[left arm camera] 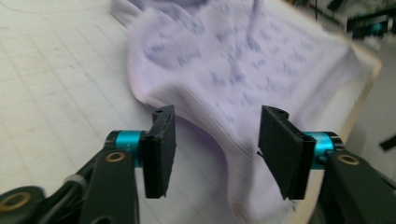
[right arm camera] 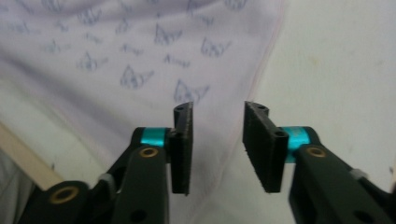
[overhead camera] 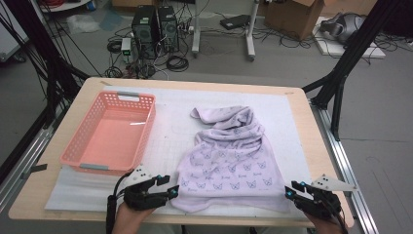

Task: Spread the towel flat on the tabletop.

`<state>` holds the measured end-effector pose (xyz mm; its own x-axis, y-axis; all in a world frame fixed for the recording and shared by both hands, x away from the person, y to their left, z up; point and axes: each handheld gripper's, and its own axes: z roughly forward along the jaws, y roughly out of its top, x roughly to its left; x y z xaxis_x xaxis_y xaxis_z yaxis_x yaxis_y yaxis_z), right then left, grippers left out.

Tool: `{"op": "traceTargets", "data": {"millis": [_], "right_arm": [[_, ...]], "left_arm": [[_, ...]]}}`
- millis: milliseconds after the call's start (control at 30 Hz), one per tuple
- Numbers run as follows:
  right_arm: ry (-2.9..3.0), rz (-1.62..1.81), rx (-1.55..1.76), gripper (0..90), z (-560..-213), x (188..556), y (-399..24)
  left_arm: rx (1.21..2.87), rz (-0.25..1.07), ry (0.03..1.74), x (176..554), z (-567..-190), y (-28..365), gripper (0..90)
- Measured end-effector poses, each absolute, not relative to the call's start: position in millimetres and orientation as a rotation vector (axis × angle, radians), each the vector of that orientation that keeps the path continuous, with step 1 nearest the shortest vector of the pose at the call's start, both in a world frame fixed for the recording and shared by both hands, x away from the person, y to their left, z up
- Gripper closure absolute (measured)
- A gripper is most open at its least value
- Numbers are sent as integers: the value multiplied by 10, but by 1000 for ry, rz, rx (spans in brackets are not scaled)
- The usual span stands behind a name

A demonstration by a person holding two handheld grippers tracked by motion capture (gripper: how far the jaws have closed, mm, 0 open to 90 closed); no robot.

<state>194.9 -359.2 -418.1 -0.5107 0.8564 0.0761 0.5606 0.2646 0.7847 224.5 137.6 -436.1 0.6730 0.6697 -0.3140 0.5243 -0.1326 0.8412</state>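
A lilac cloth [overhead camera: 226,161] printed with small butterflies lies rumpled on the white mat [overhead camera: 168,129], its wide hem toward the near table edge. My left gripper [overhead camera: 170,186] sits at the cloth's near-left corner, jaws open. In the left gripper view the left gripper [left arm camera: 218,114] straddles the cloth's [left arm camera: 233,60] corner edge without its pads pressing it. My right gripper [overhead camera: 291,190] is at the near-right corner, also open. In the right gripper view the right gripper [right arm camera: 218,108] hovers over the cloth's [right arm camera: 116,56] side edge, with nothing pinched.
A pink slotted basket [overhead camera: 70,146] stands on the left of the mat with nothing in it. The wooden table [overhead camera: 48,175] ends just behind both hands. Beyond the far edge are computer towers [overhead camera: 156,29], cables and a cardboard box [overhead camera: 297,17] on the floor.
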Motion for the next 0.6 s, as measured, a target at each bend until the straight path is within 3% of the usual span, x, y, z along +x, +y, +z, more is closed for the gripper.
{"op": "traceTargets", "data": {"millis": [133, 367, 433, 533, 600], "right_arm": [[2161, 1098, 1281, 514, -4198, 2145, -3509], [2221, 970, 1268, 501, -4348, 2453, -3404], [2231, 952, 1263, 497, -4381, 2482, -3381], [2260, 937, 1245, 500, -4433, 2501, -3335], [2255, 949, 1244, 501, -4438, 2513, -3325]], "left_arm": [[1815, 197, 998, 2453, -4423, 1312, 406], [1943, 208, 993, 2681, -4527, 1029, 461], [1991, 269, 967, 2664, -4521, 951, 538], [2028, 304, 965, 2679, -4500, 909, 816], [2015, 317, 986, 2719, -4474, 925, 835]]}}
